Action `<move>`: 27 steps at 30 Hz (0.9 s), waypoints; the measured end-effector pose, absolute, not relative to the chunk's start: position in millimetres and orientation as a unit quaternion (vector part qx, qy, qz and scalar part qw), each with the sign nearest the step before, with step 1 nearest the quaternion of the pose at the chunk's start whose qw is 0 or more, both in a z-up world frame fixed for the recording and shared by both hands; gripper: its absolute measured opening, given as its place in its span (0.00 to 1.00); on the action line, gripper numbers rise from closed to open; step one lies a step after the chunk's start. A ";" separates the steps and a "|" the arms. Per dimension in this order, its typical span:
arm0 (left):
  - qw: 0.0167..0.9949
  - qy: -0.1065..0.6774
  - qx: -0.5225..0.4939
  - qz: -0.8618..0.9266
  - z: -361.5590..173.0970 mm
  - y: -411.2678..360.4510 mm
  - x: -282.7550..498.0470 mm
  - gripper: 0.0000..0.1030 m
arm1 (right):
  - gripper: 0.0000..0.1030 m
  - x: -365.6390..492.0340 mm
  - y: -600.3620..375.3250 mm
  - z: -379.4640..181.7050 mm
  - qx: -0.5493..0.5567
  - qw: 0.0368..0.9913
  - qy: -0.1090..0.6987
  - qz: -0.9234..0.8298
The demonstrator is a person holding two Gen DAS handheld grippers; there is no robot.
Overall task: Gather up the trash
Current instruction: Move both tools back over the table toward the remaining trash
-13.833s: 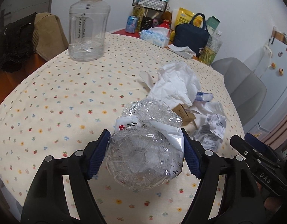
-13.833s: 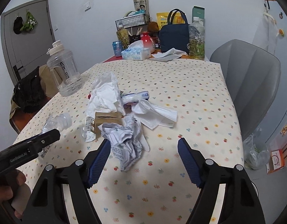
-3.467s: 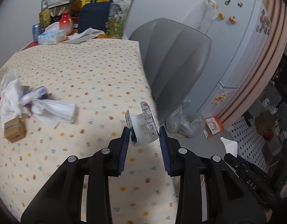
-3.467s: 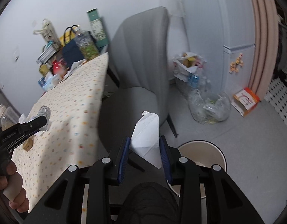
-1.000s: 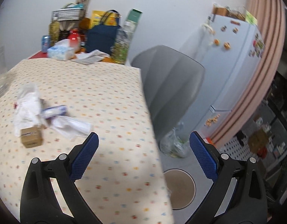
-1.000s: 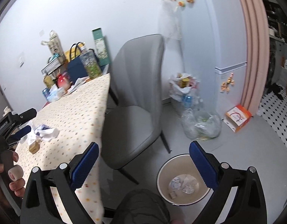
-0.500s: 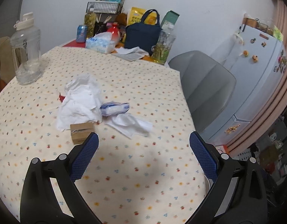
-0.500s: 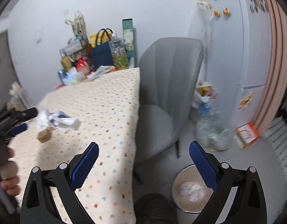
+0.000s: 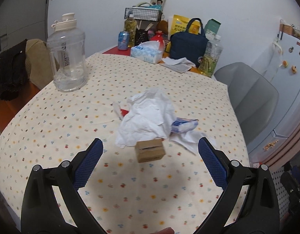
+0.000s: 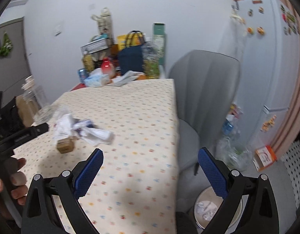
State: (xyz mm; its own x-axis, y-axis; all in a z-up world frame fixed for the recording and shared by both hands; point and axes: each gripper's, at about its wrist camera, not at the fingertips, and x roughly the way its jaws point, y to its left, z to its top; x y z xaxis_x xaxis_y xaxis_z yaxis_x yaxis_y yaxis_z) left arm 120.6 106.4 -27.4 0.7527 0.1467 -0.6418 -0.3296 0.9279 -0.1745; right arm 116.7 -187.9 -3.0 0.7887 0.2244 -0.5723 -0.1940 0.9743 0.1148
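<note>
A small brown cardboard box [image 9: 150,150] lies on the dotted tablecloth, just ahead of my open, empty left gripper [image 9: 150,162]. Behind it lie crumpled white paper [image 9: 148,115], a blue-and-white wrapper [image 9: 184,126] and a flat white tissue [image 9: 189,141]. In the right wrist view the same box [image 10: 65,145] and paper pile [image 10: 83,128] lie to the left. My right gripper [image 10: 150,172] is open and empty over the table's near right edge. A round bin [image 10: 208,208] with trash in it stands on the floor below.
A large clear water jug [image 9: 67,55] stands at the table's left. Tissue box [image 9: 146,53], navy bag [image 9: 187,46], bottles and a can crowd the far end. A grey chair [image 10: 202,101] stands at the table's right side, trash bags [image 10: 231,152] and fridge [image 10: 266,58] beyond.
Both grippers have swung left from the bin back toward the table. The left gripper has come closer to the cardboard box. Both stay open and empty.
</note>
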 end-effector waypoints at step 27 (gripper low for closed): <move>0.919 0.370 -0.115 0.074 -65.2 146.3 174.6 0.89 | 0.93 162.8 -129.2 -31.1 0.019 0.921 0.325 0.212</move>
